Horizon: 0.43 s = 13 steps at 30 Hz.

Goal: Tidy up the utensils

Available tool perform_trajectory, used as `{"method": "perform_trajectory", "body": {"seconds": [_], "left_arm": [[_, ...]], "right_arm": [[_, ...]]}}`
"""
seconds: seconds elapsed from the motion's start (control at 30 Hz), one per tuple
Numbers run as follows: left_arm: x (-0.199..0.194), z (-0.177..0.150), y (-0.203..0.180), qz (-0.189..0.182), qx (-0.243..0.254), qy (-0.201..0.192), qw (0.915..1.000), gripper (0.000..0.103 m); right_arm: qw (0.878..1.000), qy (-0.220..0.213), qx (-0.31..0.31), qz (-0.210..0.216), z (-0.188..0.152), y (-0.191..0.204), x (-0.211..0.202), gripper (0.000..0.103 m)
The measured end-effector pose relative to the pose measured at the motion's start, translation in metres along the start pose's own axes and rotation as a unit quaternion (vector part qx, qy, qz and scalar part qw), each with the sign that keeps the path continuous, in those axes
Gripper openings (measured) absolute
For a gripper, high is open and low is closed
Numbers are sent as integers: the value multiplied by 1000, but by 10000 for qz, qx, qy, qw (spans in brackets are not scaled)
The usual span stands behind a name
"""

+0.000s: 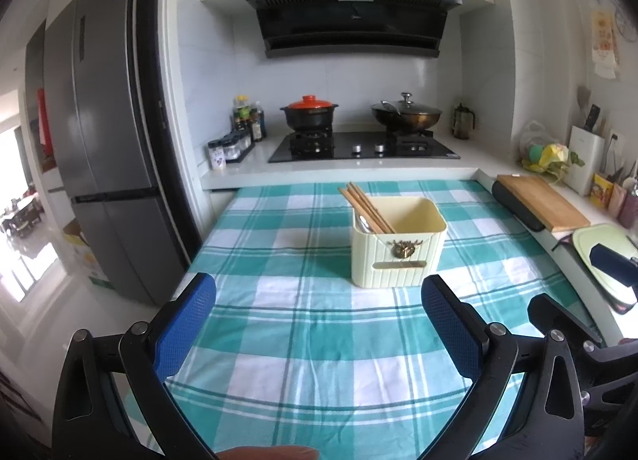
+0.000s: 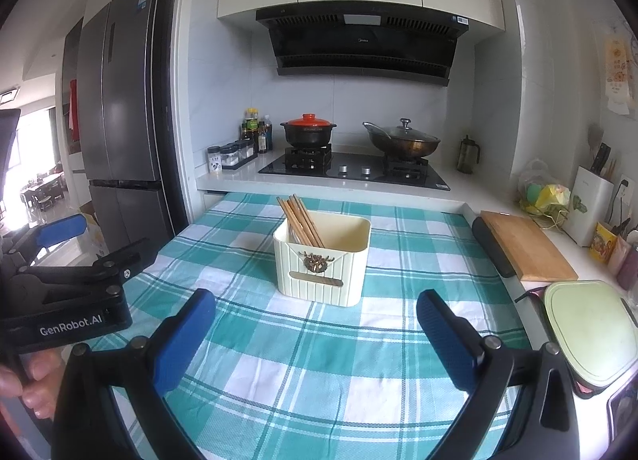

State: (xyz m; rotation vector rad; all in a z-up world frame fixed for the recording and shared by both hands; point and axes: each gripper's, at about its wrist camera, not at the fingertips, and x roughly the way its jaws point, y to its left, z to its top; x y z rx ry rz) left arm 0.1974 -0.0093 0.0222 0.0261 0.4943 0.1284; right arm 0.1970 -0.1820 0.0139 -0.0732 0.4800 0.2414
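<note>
Left gripper (image 1: 319, 318) released, fingers spread wide, nothing between them, hovering over the checked cloth (image 1: 303, 360). Right gripper (image 2: 317, 334) same: released, empty, above the cloth. Cream bin (image 1: 396, 256) sits upright on the cloth at 12 o'clock from both grippers, apart from them. Chopsticks (image 1: 365, 206) stand in the bin's left side, tips leaning toward 11 o'clock; a metal utensil (image 1: 363, 224) sits beside them, type unclear. Counter (image 1: 470, 162) wraps 12 to 3 o'clock: stove (image 1: 361, 149) with an orange-lidded pot (image 1: 309, 115) and a wok (image 1: 404, 115) at 12, cutting board (image 1: 542, 202) at 2. Fridge (image 1: 103, 133) at 10 o'clock.
</note>
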Motion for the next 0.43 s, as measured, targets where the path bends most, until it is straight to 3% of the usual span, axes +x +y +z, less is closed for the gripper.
{"method": "perform_trajectory", "body": {"seconds": [0.43], "left_arm": [[-4, -6, -7, -202, 55, -57, 9998, 103]], "right_arm": [[9999, 73, 114, 3, -5, -8, 4, 103]]}}
